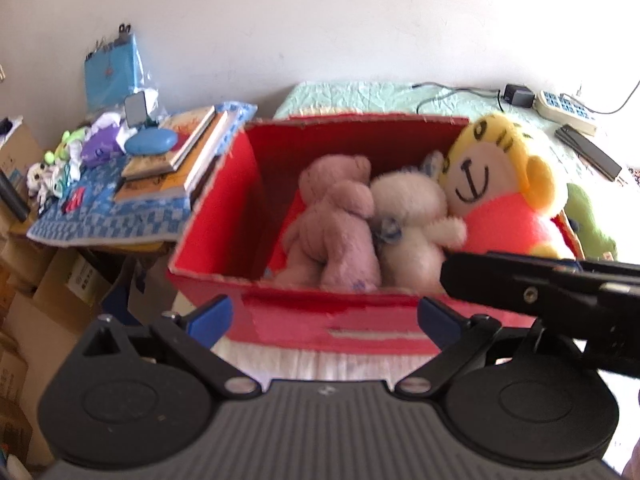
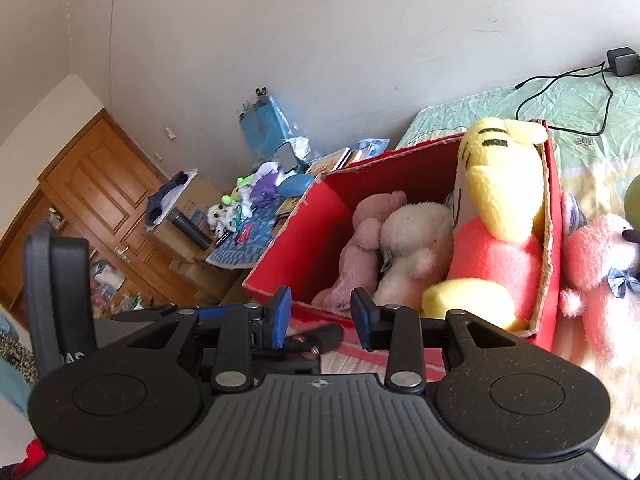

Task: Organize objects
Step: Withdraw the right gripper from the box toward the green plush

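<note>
Red box (image 2: 554, 248) on bed (image 2: 580, 120), already holding yellow tiger plush (image 2: 504, 208), white plush (image 2: 416, 248) and mauve bear (image 1: 332, 216). Pink plush (image 2: 600, 276) outside, propped just beside the box's right wall, roughly upright, a green plush (image 1: 592, 224) near it. Lay right of and ahead of right gripper (image 2: 320, 318): judged the nearer tool. Right gripper unclenched with a moderate gap, empty. Left gripper (image 1: 324, 314) spread wide, empty, facing box front, farther from pink plush.
</note>
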Demonstrator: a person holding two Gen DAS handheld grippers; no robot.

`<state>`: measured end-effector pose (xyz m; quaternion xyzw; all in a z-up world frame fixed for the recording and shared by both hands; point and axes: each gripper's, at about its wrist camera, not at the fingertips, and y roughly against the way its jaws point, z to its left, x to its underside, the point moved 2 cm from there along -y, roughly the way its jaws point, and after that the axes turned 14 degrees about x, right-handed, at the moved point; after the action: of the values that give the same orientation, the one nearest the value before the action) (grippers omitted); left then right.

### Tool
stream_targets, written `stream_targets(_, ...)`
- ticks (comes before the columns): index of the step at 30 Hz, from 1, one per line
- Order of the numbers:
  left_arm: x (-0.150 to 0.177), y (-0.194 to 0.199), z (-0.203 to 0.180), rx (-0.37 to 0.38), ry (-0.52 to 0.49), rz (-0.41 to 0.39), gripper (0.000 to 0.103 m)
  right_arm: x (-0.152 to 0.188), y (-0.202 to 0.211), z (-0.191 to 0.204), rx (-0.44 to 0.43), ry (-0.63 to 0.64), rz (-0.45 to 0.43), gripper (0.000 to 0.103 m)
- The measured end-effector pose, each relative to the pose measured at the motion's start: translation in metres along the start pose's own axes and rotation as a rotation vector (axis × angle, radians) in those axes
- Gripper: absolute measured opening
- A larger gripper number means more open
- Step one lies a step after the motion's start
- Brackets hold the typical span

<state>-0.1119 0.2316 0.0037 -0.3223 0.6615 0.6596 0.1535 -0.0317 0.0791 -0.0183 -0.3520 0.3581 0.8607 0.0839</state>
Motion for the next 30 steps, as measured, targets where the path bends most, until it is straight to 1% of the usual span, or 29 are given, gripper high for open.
stream_targets(3,0.009,-0.005,-0.008,0.012,0.012,0.041,0.098,0.003,0.002,-0.009,-0.014,-0.002,0.018,0.037)
stream_targets(8,0.028,-0.014,-0.026,0.056,0.031,0.114,0.098,0.012,0.010,-0.029,-0.020,-0.021,0.053,0.037)
stream_targets(14,0.043,-0.026,-0.052,0.093,0.036,0.172,0.098,0.024,0.024,-0.056,-0.001,-0.038,0.091,0.037)
stream_targets(18,0.051,-0.034,-0.077,0.140,0.019,0.204,0.098,0.032,0.035,-0.077,0.032,-0.062,0.105,0.037)
stream_targets(21,0.057,-0.041,-0.099,0.190,-0.006,0.226,0.098,0.036,0.046,-0.096,0.070,-0.085,0.104,0.038)
stream_targets(25,0.063,-0.047,-0.135,0.236,-0.056,0.231,0.098,0.039,0.062,-0.122,0.127,-0.126,0.093,0.038)
stream_targets(30,0.064,-0.058,-0.170,0.296,-0.096,0.234,0.098,0.038,0.079,-0.153,0.192,-0.171,0.062,0.038)
